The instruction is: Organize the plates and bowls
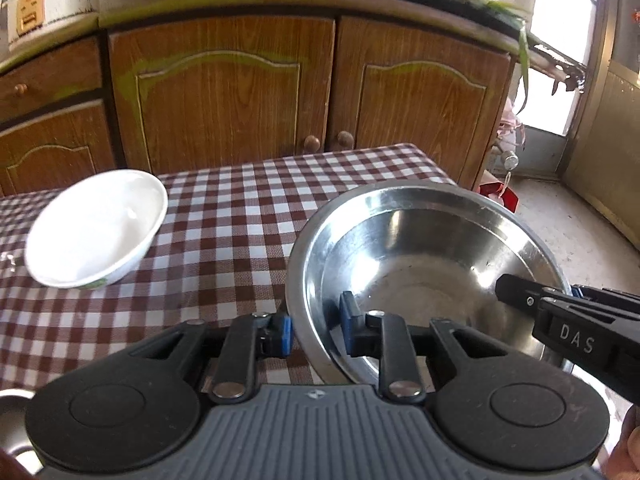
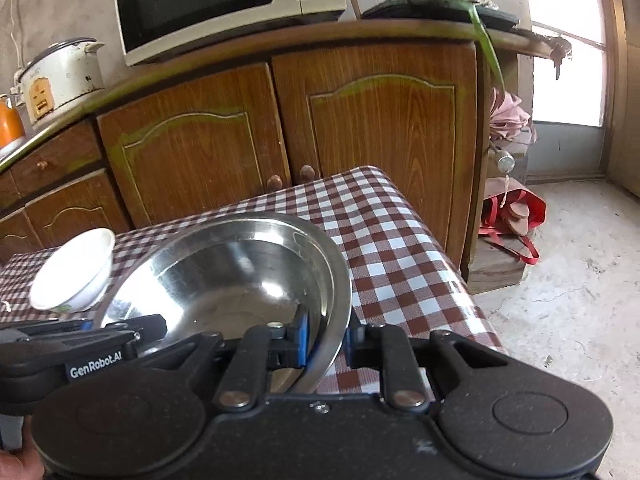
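A large steel bowl (image 1: 424,264) (image 2: 240,276) is held tilted over the checked tablecloth (image 1: 224,240) (image 2: 400,260). My left gripper (image 1: 316,330) is shut on its near left rim, one blue pad inside and one outside. My right gripper (image 2: 326,340) is shut on the right rim the same way, and shows at the right edge of the left wrist view (image 1: 520,294). A white ceramic bowl (image 1: 98,226) (image 2: 74,270) stands on the cloth to the left, apart from both grippers.
Wooden cabinets (image 1: 280,96) (image 2: 280,128) stand close behind the table, with a microwave (image 2: 224,4) and a rice cooker (image 2: 60,76) on top. The table's right edge drops to a concrete floor (image 2: 568,280), where a red bag (image 2: 516,212) lies. Another steel rim (image 1: 12,404) shows at bottom left.
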`<action>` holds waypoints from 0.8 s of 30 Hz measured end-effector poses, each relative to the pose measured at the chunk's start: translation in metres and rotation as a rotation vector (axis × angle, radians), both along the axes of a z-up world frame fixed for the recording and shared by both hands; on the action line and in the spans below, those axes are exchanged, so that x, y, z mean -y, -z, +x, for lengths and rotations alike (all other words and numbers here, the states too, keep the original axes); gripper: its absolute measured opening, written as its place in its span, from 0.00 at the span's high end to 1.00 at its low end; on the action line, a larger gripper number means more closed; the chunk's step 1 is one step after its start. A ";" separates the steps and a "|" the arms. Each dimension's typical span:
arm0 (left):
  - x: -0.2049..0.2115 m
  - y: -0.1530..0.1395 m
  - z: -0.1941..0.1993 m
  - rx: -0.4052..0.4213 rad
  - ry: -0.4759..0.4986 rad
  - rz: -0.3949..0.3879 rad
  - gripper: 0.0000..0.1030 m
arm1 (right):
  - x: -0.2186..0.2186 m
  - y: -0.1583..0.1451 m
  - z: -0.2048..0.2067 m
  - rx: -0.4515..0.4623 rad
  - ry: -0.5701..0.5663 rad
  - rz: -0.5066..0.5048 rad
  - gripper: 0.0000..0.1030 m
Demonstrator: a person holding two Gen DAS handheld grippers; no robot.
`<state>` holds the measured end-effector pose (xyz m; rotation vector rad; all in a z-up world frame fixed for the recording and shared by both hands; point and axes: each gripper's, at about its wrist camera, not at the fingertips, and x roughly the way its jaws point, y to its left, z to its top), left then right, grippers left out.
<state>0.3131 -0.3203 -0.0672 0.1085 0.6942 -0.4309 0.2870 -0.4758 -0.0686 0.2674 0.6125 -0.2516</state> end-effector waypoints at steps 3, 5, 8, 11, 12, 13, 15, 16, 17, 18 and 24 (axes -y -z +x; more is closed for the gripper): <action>-0.006 -0.010 -0.017 -0.006 -0.006 -0.003 0.76 | -0.006 -0.012 -0.017 0.002 -0.002 -0.001 0.78; -0.010 -0.018 -0.030 -0.002 -0.004 0.000 0.76 | -0.009 -0.021 -0.030 0.007 0.002 0.003 0.78; -0.013 -0.029 -0.047 -0.003 -0.003 0.003 0.76 | -0.017 -0.035 -0.053 0.016 0.001 -0.002 0.78; -0.020 -0.038 -0.068 0.002 -0.007 -0.001 0.76 | -0.026 -0.049 -0.076 0.030 -0.001 -0.006 0.78; -0.023 -0.041 -0.074 0.005 -0.007 0.001 0.76 | -0.029 -0.054 -0.084 0.037 0.000 -0.007 0.78; -0.025 -0.044 -0.081 0.008 -0.008 0.005 0.76 | -0.032 -0.058 -0.090 0.042 0.001 -0.007 0.78; -0.030 -0.050 -0.094 0.014 -0.007 0.009 0.75 | -0.039 -0.066 -0.104 0.049 0.005 -0.012 0.78; -0.033 -0.053 -0.100 0.021 -0.006 0.015 0.75 | -0.042 -0.070 -0.110 0.052 0.005 -0.010 0.78; -0.035 -0.056 -0.105 0.026 -0.006 0.018 0.75 | -0.046 -0.074 -0.116 0.055 0.003 -0.007 0.78; -0.039 -0.059 -0.111 0.025 -0.006 0.015 0.75 | -0.049 -0.077 -0.122 0.058 0.004 -0.011 0.78; -0.059 -0.071 -0.138 0.035 -0.020 0.012 0.75 | -0.072 -0.094 -0.154 0.072 0.003 -0.010 0.78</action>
